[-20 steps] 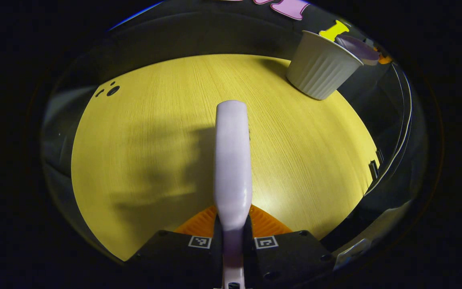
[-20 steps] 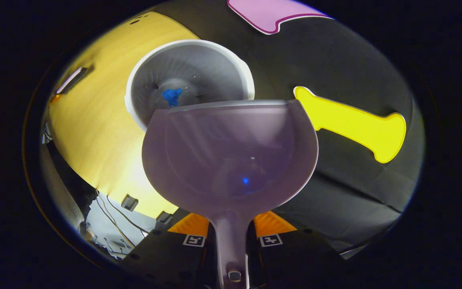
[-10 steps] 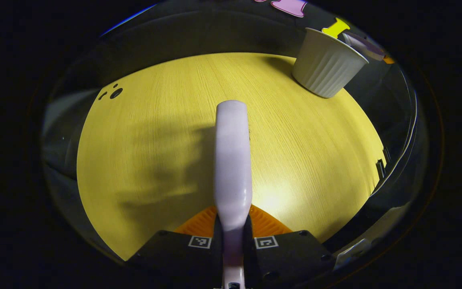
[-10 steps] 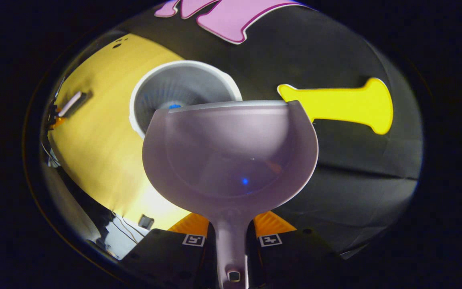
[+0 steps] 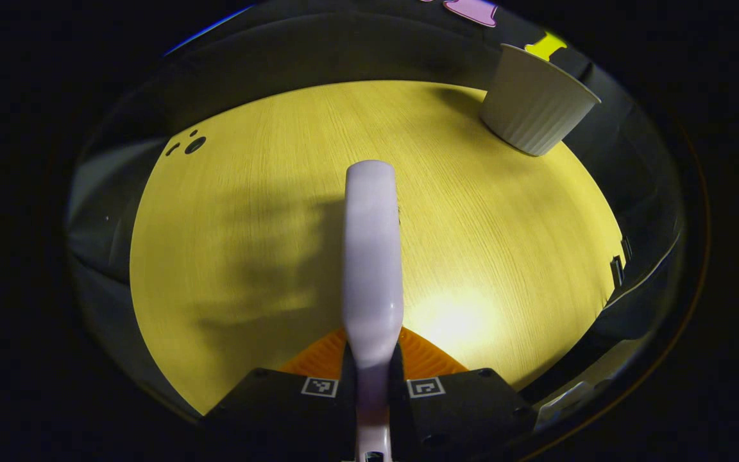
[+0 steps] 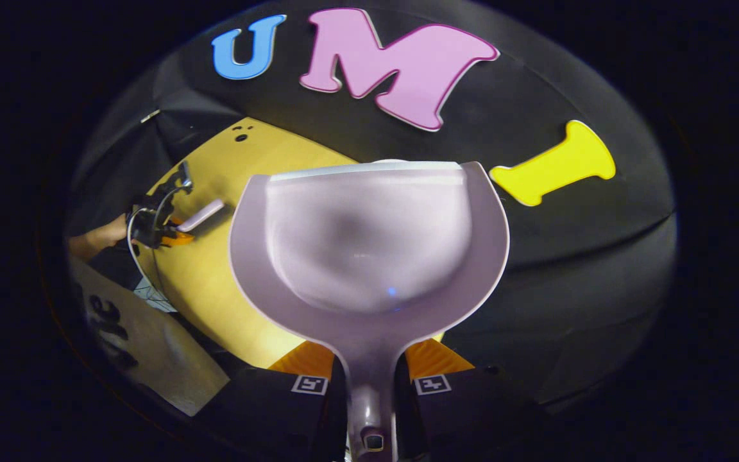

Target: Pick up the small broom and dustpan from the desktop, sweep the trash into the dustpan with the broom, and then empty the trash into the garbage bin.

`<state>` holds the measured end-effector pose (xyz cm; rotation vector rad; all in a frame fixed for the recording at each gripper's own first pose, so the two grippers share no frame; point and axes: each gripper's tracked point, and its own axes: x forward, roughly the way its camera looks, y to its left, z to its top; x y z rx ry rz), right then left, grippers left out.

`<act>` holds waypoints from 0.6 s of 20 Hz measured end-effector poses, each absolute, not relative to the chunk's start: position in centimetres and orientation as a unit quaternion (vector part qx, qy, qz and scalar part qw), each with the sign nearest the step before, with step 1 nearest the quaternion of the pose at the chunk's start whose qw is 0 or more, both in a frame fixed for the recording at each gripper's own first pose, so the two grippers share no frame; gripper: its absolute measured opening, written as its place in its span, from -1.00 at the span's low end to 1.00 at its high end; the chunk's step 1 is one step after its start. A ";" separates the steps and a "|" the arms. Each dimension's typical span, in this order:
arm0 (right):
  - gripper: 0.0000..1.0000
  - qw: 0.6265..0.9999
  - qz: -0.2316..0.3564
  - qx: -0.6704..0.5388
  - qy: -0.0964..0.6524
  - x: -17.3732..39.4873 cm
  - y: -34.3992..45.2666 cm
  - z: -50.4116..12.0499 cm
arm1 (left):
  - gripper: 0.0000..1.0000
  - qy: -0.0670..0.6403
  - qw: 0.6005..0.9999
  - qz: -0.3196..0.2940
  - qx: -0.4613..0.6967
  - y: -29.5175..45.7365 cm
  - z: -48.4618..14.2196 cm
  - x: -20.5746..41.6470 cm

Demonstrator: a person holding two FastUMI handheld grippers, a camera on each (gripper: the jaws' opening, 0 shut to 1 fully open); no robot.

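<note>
Pinching the broom by its pale lilac handle, my left tool has both fingers pressed against it, and it juts forward above the yellow surface. The white ribbed garbage bin stands on that surface at its far right edge, against the booth wall. My right tool is clamped on the stem of the dustpan, whose scoop faces me with nothing in it. Beyond it to the left, the left tool and a hand appear over the surface.
</note>
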<state>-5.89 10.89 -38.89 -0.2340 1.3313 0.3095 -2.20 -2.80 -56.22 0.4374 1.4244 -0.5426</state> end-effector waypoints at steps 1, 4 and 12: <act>-0.32 0.767 0.149 -0.093 0.617 -7.4 12.6 -39.8 | -0.51 0.640 0.702 -0.241 0.199 -2.7 -56.1 -2.2; -0.36 0.751 0.161 -0.049 0.638 -12.1 17.8 -43.7 | -0.51 0.642 0.701 -0.236 0.202 -2.7 -56.1 -2.3; -0.37 0.695 0.148 -0.025 0.703 -19.2 24.6 -57.2 | -0.51 0.645 0.702 -0.223 0.204 -2.8 -56.0 -2.4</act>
